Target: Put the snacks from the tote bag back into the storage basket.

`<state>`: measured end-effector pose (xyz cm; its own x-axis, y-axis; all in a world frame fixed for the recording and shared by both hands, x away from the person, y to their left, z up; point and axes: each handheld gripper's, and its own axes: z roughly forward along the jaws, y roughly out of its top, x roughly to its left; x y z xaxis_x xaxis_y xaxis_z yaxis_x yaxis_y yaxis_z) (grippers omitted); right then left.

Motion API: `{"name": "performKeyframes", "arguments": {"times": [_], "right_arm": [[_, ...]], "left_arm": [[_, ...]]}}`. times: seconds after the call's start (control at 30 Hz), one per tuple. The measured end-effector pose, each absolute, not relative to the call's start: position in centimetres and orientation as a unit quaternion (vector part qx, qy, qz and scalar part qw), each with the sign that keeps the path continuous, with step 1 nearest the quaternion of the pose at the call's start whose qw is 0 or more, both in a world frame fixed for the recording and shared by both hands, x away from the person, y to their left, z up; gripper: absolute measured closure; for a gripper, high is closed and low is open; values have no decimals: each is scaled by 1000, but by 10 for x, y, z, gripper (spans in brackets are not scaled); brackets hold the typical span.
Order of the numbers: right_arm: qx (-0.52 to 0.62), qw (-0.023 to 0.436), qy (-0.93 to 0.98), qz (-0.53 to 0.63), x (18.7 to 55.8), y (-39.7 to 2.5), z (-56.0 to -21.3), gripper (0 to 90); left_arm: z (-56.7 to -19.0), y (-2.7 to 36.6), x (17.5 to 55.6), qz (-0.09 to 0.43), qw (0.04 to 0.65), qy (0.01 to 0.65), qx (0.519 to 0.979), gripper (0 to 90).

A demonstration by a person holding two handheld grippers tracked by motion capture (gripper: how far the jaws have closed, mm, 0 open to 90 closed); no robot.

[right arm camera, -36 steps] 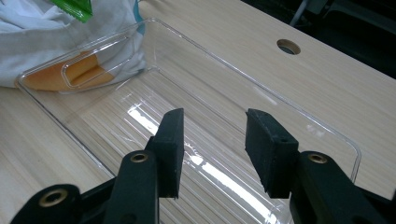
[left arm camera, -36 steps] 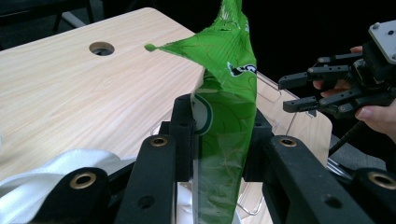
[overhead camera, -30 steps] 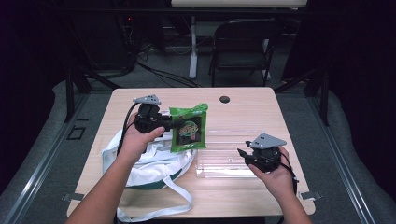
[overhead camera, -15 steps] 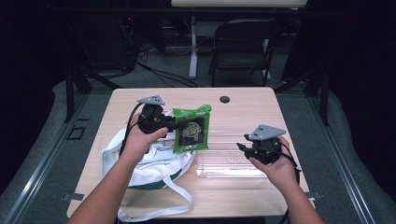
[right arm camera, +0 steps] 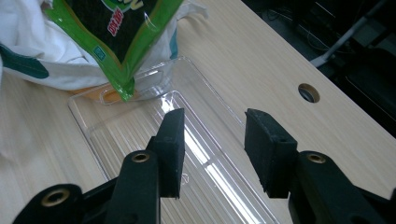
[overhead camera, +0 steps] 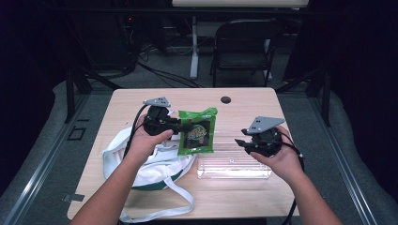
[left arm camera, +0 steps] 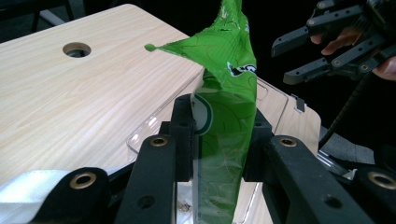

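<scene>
- The left gripper is squeezed tight on one edge of the shiny green plastic snack packet.
- The packet hangs in the air, above the left end of the clear plastic tray, not touching it.
- The white cloth bag with green trim lies on the left of the light wooden table, just beside the tray.
- The right gripper holds nothing. Its jaws are wide apart, and it waits over the right part of the tray.
- So the packet is out of the bag and lifted. I think it has yet to be lowered into the tray and let go.
</scene>
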<state>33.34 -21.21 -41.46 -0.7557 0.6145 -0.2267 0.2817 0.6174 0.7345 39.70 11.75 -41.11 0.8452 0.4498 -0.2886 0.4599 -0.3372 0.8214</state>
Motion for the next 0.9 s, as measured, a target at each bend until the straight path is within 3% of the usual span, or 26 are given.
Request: {"name": "performKeyframes", "arguments": {"times": [0.9], "right_arm": [[168, 207, 921, 286, 362, -180, -366, 564]], "left_arm": [[-414, 110, 399, -12, 500, 273, 822, 721]]}}
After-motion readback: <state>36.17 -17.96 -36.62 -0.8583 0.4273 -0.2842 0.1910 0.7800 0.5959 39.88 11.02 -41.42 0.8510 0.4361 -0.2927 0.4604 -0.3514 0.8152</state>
